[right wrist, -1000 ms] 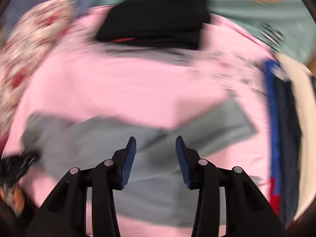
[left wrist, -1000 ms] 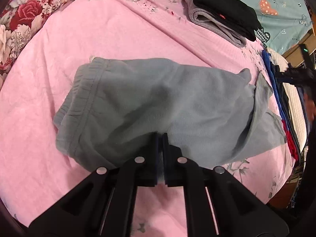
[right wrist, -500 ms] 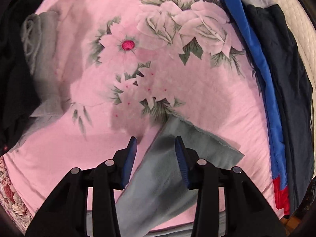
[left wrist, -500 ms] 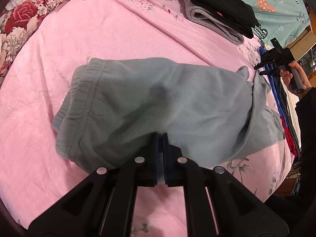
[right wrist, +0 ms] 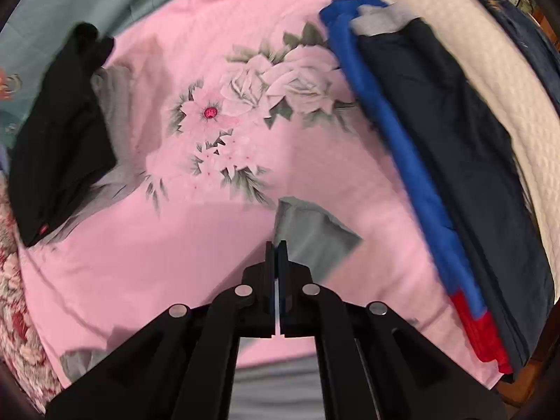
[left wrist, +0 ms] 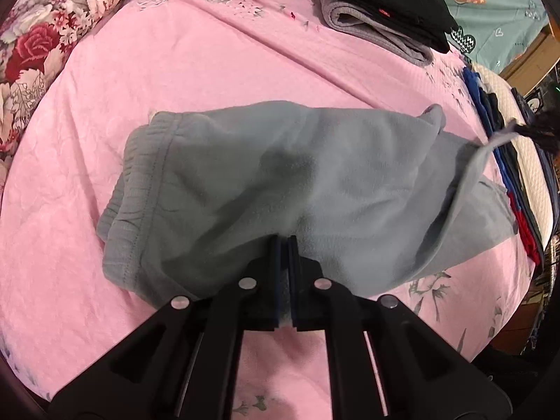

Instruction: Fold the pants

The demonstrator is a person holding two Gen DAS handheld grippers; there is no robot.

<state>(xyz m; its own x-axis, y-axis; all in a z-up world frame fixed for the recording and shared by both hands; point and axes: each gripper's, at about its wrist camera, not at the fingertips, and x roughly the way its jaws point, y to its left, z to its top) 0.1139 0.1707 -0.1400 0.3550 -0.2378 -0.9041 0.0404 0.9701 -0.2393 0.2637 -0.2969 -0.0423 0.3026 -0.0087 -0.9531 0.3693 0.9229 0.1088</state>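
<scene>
**Desk:** What lies nearest, and how much room is around it?

**Photographer:** Grey pants (left wrist: 266,189) sprawl across a pink floral bedsheet (left wrist: 196,59), waistband to the left, legs trailing right. Bare sheet opens wide to the left and on the far side of the pants. To the right, the space is hemmed by a strip of blue, navy and red clothes (right wrist: 420,161) along the sheet's edge, with a cream quilted cover (right wrist: 490,87) beyond.

**Desk:** And the tools?

**Photographer:** The left gripper (left wrist: 283,241) is clenched on the near edge of the pants, cloth caught between its pads, pointing steeply down. The right gripper (right wrist: 276,248) has just been closing and now pinches a corner of a pant leg, the fabric lifted off the sheet; from the left wrist view that corner is drawn up taut at the far right.

**Desk:** Farther back?

**Photographer:** A folded stack, black garment (left wrist: 388,0) over grey, sits at the sheet's far edge, a teal cover (left wrist: 497,14) behind it.
</scene>
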